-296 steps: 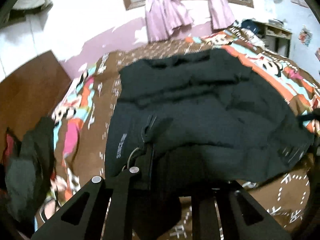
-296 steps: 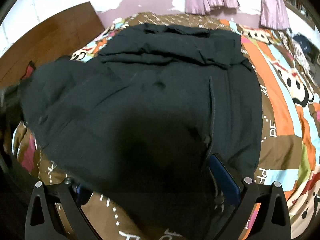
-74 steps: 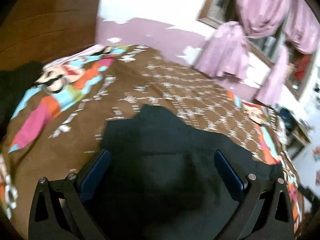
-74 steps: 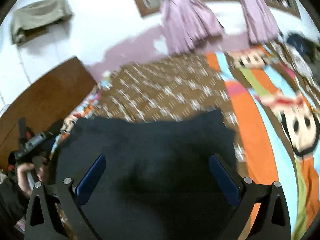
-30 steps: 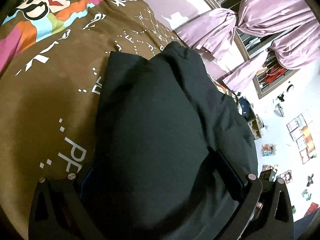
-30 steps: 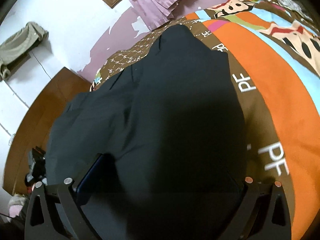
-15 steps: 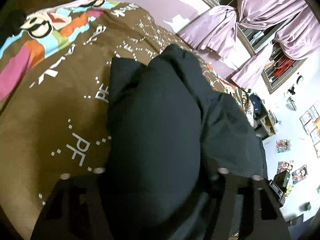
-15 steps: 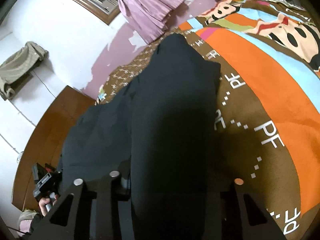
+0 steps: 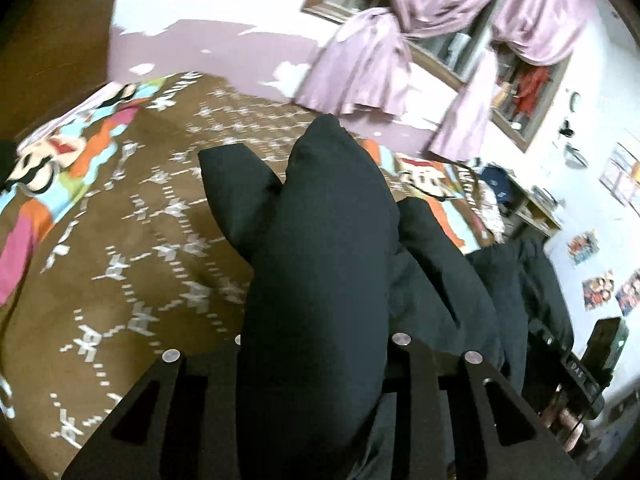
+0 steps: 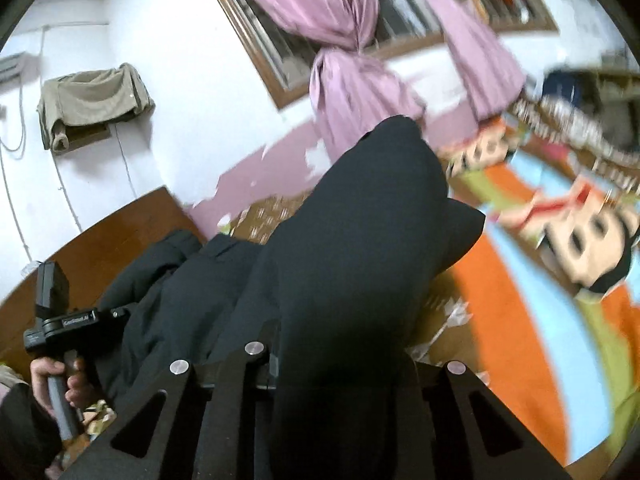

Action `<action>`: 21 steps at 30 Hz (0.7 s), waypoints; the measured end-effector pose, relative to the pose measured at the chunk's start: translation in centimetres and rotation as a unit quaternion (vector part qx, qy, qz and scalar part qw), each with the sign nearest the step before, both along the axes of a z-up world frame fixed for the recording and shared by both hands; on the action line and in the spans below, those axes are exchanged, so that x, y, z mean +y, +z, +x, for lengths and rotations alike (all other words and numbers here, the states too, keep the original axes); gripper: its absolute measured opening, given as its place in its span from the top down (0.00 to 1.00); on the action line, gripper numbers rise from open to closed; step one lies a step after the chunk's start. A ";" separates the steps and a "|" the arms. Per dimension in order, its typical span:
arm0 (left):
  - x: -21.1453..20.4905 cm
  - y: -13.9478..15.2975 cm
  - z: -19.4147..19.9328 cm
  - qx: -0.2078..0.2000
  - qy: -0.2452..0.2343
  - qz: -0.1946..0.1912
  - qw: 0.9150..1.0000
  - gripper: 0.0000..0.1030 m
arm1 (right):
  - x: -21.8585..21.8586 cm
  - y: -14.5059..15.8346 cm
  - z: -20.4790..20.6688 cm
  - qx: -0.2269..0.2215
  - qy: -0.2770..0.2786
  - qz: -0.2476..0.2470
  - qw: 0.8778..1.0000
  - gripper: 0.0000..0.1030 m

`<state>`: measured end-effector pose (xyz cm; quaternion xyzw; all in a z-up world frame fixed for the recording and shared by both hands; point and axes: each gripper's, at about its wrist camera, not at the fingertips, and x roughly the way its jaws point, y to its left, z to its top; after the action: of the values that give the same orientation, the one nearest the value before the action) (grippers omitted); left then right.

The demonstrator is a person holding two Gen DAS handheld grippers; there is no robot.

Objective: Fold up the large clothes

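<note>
Each claw, left (image 9: 316,344) and right (image 10: 340,356), was clamped on a bunched edge of a black padded jacket (image 9: 332,240) lifted above the patterned bed (image 9: 132,264), rising toward twelve o'clock. It looked soft, bulky, fairly heavy; edges seemed best to grip. No writing was legible.

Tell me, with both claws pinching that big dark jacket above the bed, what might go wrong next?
The black jacket bulges thick between the left gripper, so it may slip out. The right gripper holds a similar wad; uneven lifting could undo the fold. Loose folds hanging toward the bedspread might drag and bunch.
</note>
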<state>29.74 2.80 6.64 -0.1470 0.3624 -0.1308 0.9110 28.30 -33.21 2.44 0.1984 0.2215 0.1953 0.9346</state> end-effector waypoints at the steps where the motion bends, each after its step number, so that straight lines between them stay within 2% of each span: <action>1: -0.9 0.1 0.1 -0.003 -0.008 -0.005 1.000 0.75 | -0.6 0.5 -0.4 -0.012 -0.011 -0.003 1.000 0.83; 4: -2.8 0.1 0.4 -0.020 -0.025 -0.020 0.999 0.75 | -2.7 1.1 -1.1 -0.040 -0.038 -0.004 0.998 0.83; 7: -4.4 -0.4 1.4 -0.030 -0.038 -0.020 0.999 0.75 | -4.4 0.0 -0.3 -0.029 -0.060 0.014 0.998 0.83; 10: -5.5 -3.1 2.9 0.002 -0.033 -0.005 0.999 0.75 | -5.0 -2.5 1.2 0.013 -0.081 0.002 0.997 0.82; 13: -6.0 -6.1 4.3 0.040 -0.006 0.063 0.997 0.73 | -6.8 -4.7 1.7 0.045 -0.101 0.012 0.994 0.78; 15: -5.3 -7.8 4.9 0.062 0.010 0.060 0.996 0.72 | -7.7 -5.2 2.0 0.057 -0.107 0.021 0.992 0.75; 18: -4.1 -8.4 5.3 0.075 0.023 0.038 0.996 0.68 | -8.4 -5.7 2.1 0.070 -0.119 0.019 0.990 0.68; 21: -4.3 -8.3 5.4 0.084 0.035 0.058 0.994 0.61 | -8.5 -5.8 1.9 0.082 -0.140 0.009 0.987 0.51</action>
<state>35.17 -1.49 -1.66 -0.1172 0.4395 -0.0654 0.8882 30.25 -41.70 -3.40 0.2513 0.2660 0.0476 0.9294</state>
